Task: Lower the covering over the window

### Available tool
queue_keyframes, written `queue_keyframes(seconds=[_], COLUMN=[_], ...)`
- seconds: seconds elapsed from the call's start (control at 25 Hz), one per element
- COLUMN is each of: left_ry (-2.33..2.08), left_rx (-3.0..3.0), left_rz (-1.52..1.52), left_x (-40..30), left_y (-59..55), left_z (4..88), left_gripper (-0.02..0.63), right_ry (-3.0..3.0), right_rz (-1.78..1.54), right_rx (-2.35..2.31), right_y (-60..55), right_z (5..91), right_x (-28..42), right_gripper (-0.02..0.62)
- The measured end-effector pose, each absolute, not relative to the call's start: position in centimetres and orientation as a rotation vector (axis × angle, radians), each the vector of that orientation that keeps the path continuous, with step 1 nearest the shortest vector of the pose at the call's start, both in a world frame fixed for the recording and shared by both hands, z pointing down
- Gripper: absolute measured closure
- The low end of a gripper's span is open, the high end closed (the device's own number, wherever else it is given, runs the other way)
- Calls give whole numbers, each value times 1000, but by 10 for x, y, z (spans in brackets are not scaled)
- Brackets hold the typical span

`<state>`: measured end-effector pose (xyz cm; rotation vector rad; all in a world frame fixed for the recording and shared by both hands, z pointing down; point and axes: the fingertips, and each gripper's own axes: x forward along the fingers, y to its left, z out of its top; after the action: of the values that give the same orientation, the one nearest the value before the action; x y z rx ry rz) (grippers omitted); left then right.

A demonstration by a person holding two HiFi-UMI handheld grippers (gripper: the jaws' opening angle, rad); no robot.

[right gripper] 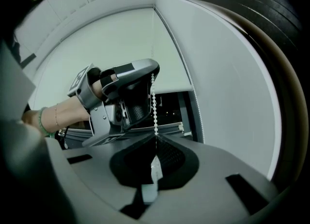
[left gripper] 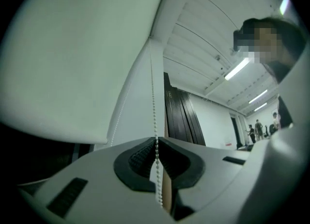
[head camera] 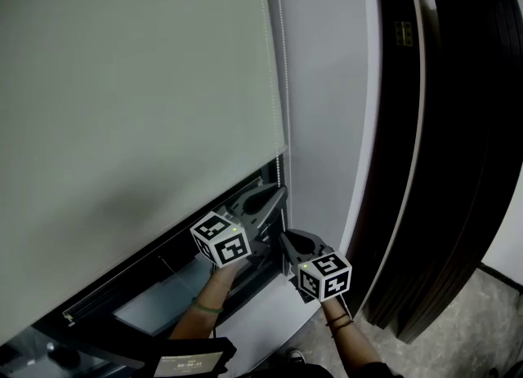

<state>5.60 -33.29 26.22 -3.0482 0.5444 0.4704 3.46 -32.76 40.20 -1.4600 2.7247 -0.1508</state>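
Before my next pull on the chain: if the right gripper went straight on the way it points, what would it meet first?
Most likely the left gripper, shut on the bead chain just ahead and slightly left; window frame beyond, though depth is unclear.

Readable text: none; no word, brand or number can be made out.
Left cube [head camera: 221, 239]: black-and-white square markers on its faces, on the left gripper [head camera: 278, 194]; patterns only, no letters or digits.
Right cube [head camera: 325, 277]: markers of the same kind, on the right gripper [head camera: 285, 238].
Panel label [head camera: 404, 30]: small pale print near the upper edge of the dark curved panel [head camera: 458, 148]; too small to read.
Device panel [head camera: 189, 363]: pale lit face with faint dark marks, at the picture's bottom edge; illegible.
Far wall mark [left gripper: 227, 144]: tiny reddish patch low on the white wall; unreadable.
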Motion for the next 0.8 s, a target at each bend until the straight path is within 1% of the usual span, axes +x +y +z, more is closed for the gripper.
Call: queue_keyframes(seconds=[0.16, 0.32, 0.6, 0.72, 0.8], left_ry=[602, 644, 717, 758, 776], left_rx=[-3052, -3142, -3264, -3328, -3344], left_rz=[251, 195, -134, -119, -68], left_x=[55, 46, 45, 43, 44], left_y=[-334, -331, -317, -309, -308], left_z=[299, 346, 468, 504, 509], left_gripper=[592, 593, 593, 592, 592], right_ry=[2781, 2825, 2908, 2891, 2896], right_rz=[-213, -341, -688, -827, -834], right_rx=[-1513, -1539, -1597, -1596, -1600], right_y=[-325, -315, -289, -277, -274], right_z=[436, 482, 598, 634, 640], right_x=[29, 22, 20, 23, 26], right_gripper=[584, 584, 584, 584, 584])
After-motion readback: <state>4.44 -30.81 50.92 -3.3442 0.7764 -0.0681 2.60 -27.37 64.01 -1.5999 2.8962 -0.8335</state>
